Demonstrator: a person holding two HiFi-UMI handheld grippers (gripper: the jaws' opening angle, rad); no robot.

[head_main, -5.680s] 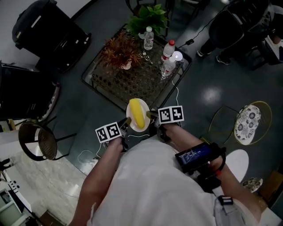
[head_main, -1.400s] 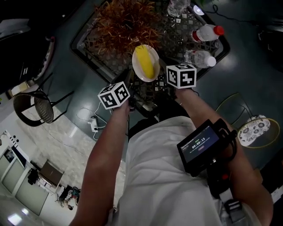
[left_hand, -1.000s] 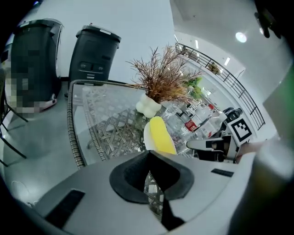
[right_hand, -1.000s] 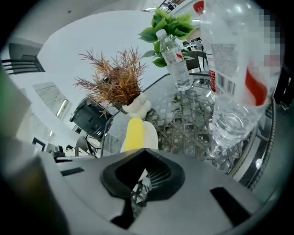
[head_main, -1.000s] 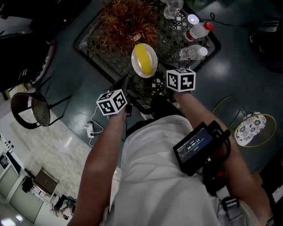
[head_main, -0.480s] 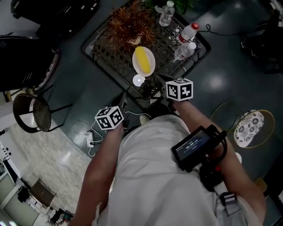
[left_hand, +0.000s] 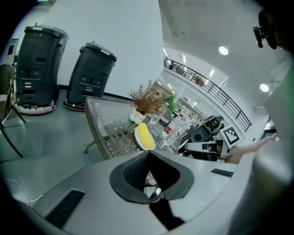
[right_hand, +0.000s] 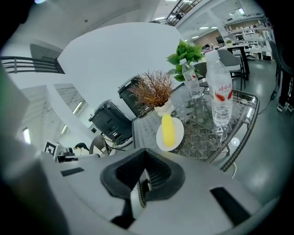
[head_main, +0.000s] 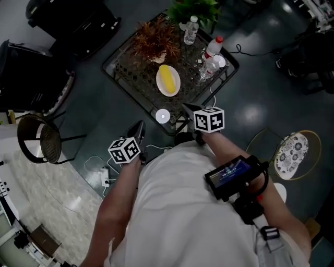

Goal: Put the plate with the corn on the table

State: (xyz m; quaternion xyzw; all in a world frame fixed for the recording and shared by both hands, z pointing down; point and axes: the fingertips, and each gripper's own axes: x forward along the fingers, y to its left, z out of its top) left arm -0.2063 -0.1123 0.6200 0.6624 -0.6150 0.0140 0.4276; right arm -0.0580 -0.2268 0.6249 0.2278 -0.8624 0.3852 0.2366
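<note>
The white plate (head_main: 168,81) with the yellow corn cob (head_main: 167,78) lies on the wicker, glass-topped table (head_main: 133,78), in front of the dried plant. The left gripper view shows the plate (left_hand: 143,137) ahead, and the right gripper view shows the plate (right_hand: 170,133) as well. My left gripper (head_main: 139,125) is drawn back off the table's near edge, shut and holding nothing. My right gripper (head_main: 186,107) hangs just off the near corner, likewise shut and holding nothing. Both sets of jaws (left_hand: 148,152) (right_hand: 146,150) meet at the tips.
A dried red-brown plant (head_main: 156,41), a green plant (head_main: 193,9) and three water bottles (head_main: 211,63) share the table. Black bins (head_main: 73,23) stand at the far left, a round chair (head_main: 39,146) at left, and a patterned stool (head_main: 291,148) at right. Cables (head_main: 104,174) lie on the floor.
The plate was carried between both grippers over the table. Now it rests on the table, and both grippers have let go and drawn back toward the body.
</note>
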